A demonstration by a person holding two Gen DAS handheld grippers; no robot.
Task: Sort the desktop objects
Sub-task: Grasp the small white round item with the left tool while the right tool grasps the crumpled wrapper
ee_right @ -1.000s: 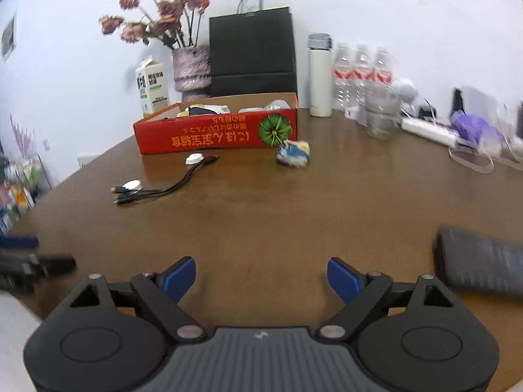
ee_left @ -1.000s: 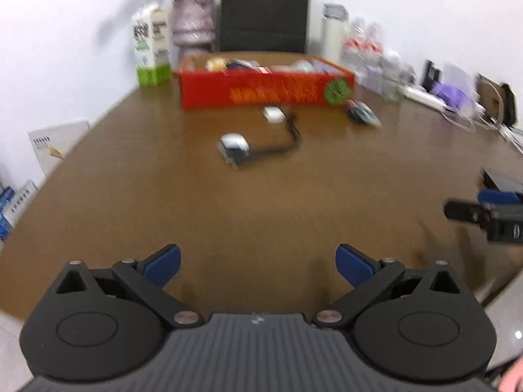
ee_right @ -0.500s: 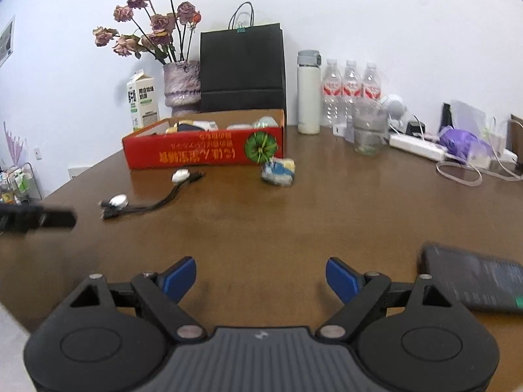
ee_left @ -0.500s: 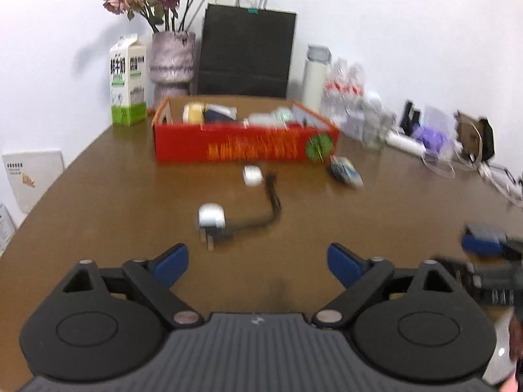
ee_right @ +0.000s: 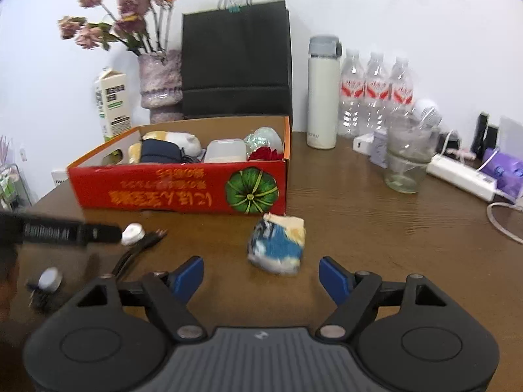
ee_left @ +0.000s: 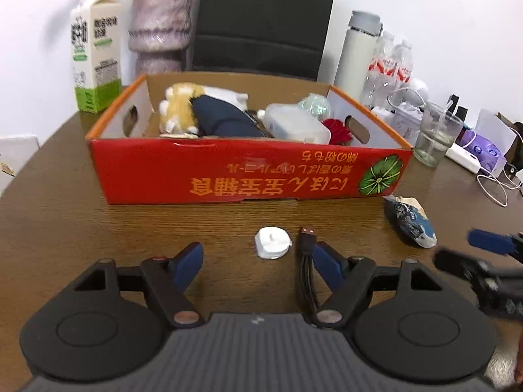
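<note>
We keep both grippers' closing jaws empty, left gripper [ee_left: 258, 263] straddling the cable [ee_left: 305, 261], right gripper [ee_right: 261, 276] the pouch [ee_right: 278, 245].

wrist views — low, near, sharing red box [ee_left: 248, 170]

An office meeting room: wooden conference table [ee_right: 376, 228], power strip [ee_right: 461, 173], water bottles [ee_right: 376, 94], black paper bag [ee_right: 235, 62].

Blue crumpled packet [ee_right: 277, 249] beside red box [ee_right: 178, 192]
</note>
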